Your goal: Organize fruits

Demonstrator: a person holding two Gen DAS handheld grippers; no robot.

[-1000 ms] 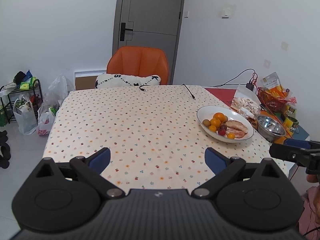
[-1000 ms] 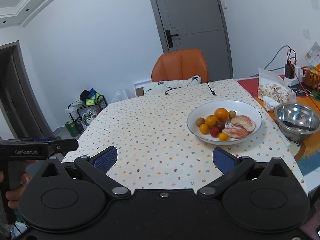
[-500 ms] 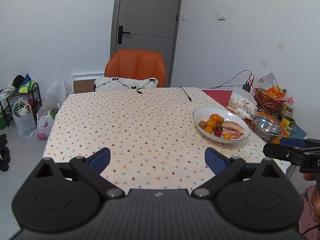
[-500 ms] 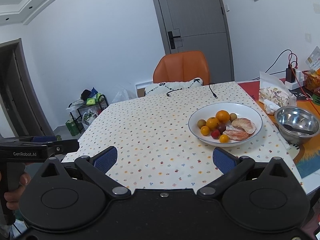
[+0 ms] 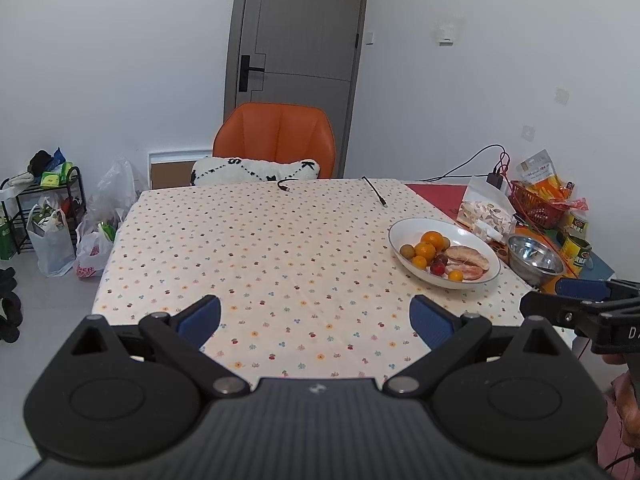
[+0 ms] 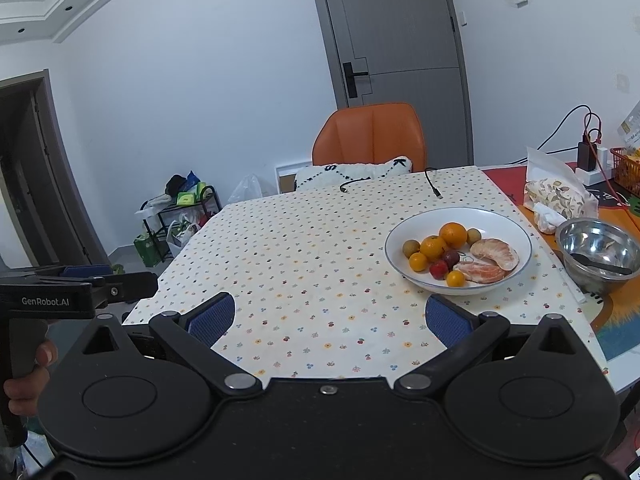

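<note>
Fruits [image 6: 456, 254] in bowl [image 6: 516, 224], tongs [image 6: 72, 294] marked GenRobot.AI

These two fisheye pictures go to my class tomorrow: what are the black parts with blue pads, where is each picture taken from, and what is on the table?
A person holds one hand-held gripper in each hand, with a camera on each looking forward along its two fingers. The left hand-held gripper and the right hand-held gripper are both open and hold nothing. On the dotted tablecloth stands a white bowl of fruit: oranges, peeled citrus segments and small fruits. Beside it stands a metal bowl.
</note>
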